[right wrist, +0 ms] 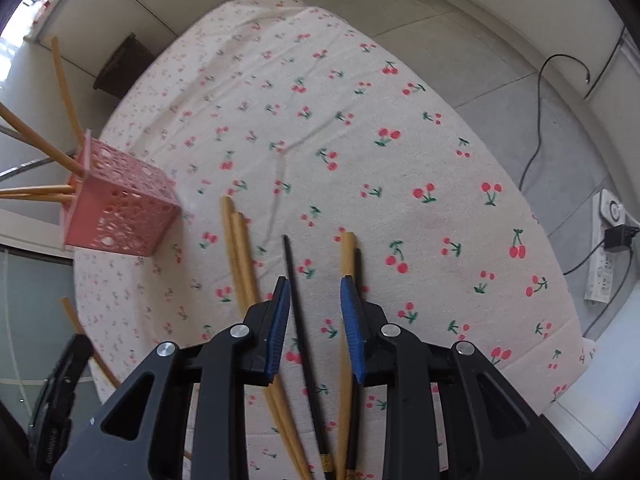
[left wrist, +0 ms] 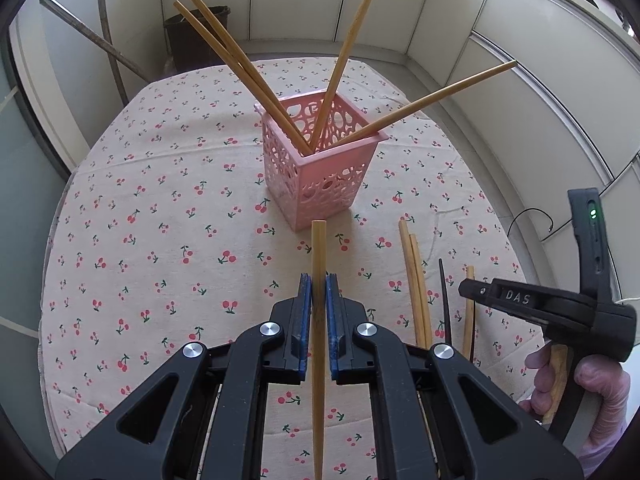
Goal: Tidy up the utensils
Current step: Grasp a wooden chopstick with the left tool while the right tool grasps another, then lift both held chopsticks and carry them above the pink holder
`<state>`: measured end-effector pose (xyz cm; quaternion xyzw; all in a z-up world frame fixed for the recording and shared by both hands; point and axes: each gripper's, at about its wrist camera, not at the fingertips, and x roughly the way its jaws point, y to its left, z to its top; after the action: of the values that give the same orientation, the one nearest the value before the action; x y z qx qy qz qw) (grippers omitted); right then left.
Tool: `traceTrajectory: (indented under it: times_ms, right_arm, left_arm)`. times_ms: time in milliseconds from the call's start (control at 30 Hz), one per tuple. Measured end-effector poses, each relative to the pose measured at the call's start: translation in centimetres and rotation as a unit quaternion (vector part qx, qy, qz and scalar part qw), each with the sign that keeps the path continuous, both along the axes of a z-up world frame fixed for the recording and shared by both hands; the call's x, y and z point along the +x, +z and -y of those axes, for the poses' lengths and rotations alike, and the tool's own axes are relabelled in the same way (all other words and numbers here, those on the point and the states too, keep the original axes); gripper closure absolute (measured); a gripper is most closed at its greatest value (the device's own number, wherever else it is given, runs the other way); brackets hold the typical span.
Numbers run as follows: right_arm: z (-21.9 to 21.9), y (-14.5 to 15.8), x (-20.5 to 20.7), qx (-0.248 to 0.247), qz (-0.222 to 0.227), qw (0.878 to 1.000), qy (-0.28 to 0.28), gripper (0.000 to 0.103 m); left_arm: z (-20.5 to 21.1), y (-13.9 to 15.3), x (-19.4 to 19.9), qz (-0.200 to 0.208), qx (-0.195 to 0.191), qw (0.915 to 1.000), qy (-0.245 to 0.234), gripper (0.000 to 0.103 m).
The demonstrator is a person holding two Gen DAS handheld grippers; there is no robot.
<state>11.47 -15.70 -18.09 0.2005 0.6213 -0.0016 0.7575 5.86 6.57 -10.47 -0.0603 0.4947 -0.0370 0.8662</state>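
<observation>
A pink perforated holder [left wrist: 320, 160] stands on the cherry-print tablecloth [left wrist: 160, 220] with several bamboo chopsticks [left wrist: 228, 48] leaning in it. My left gripper [left wrist: 319, 280] is shut on a bamboo chopstick [left wrist: 319, 248] that points toward the holder, held above the cloth. My right gripper [right wrist: 314, 296] is open over chopsticks lying on the cloth: a bamboo pair [right wrist: 240, 248], a black chopstick [right wrist: 294, 276] between the jaws, and a bamboo one [right wrist: 347, 252] beside a second black one. The holder also shows in the right wrist view [right wrist: 120, 212]. The right gripper shows in the left wrist view [left wrist: 520, 300].
A dark bin [left wrist: 192, 40] stands on the floor past the table's far edge. White cabinet panels [left wrist: 520, 60] curve round the right. A power strip [right wrist: 604, 248] and cables [right wrist: 540, 120] lie on the floor to the right of the table.
</observation>
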Motion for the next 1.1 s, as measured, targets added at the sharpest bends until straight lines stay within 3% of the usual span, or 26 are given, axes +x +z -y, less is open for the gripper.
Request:
traceTrajectory:
  times_ms: [167, 233, 333, 567, 767, 833, 867, 933, 1033, 1067, 1100]
  right_arm:
    - [-0.7, -0.7, 0.3, -0.007, -0.002, 1.0, 0.015, 0.079]
    - [-1.8, -0.5, 0.6, -0.043, 0.011, 0.998, 0.035, 0.082]
    - [-2.9, -0.3, 1.0, -0.096, 0.032, 0.993, 0.052, 0.095]
    - [-2.5, 0.0, 0.9, -0.091, 0.046, 0.994, 0.044, 0.095]
    - [-0.8, 1.6, 0.2, -0.067, 0.072, 0.995, 0.033, 0.095]
    - [-0.4, 2.4, 0.0, -0.058, 0.086, 0.994, 0.033, 0.095]
    - [-0.3, 2.7, -0.1, -0.057, 0.092, 0.994, 0.033, 0.095]
    - [0.0, 3.4, -0.4, -0.052, 0.103, 0.993, 0.036, 0.095]
    - [0.5, 3.9, -0.7, -0.04, 0.113, 0.992, 0.036, 0.095]
    - [0.7, 4.1, -0.8, -0.039, 0.118, 0.992, 0.034, 0.095]
    - [1.0, 4.5, -1.0, -0.037, 0.126, 0.991, 0.031, 0.095]
  left_arm:
    - [-0.2, -0.4, 0.2, -0.007, -0.003, 1.0, 0.003, 0.096]
    - [-0.6, -0.9, 0.6, -0.018, -0.009, 0.9998, 0.008, 0.095]
    - [-1.8, -2.1, 1.5, -0.051, -0.035, 0.9979, 0.018, 0.095]
    - [-3.8, -4.8, 3.6, -0.092, -0.045, 0.9927, 0.065, 0.091]
    - [-0.9, -6.0, 4.3, -0.12, -0.046, 0.9913, 0.031, 0.07]
    - [0.8, -6.0, 4.5, -0.118, -0.029, 0.9925, 0.013, 0.064]
    - [1.8, -6.2, 4.6, -0.117, 0.002, 0.9931, 0.012, 0.063]
    - [3.0, -6.7, 4.9, -0.112, 0.069, 0.991, 0.024, 0.064]
    - [4.1, -7.6, 5.3, -0.111, 0.079, 0.9905, 0.022, 0.066]
    - [4.3, -7.5, 5.3, -0.108, 0.08, 0.9908, 0.019, 0.072]
    - [4.5, -7.4, 5.3, -0.107, 0.068, 0.9919, 0.012, 0.09]
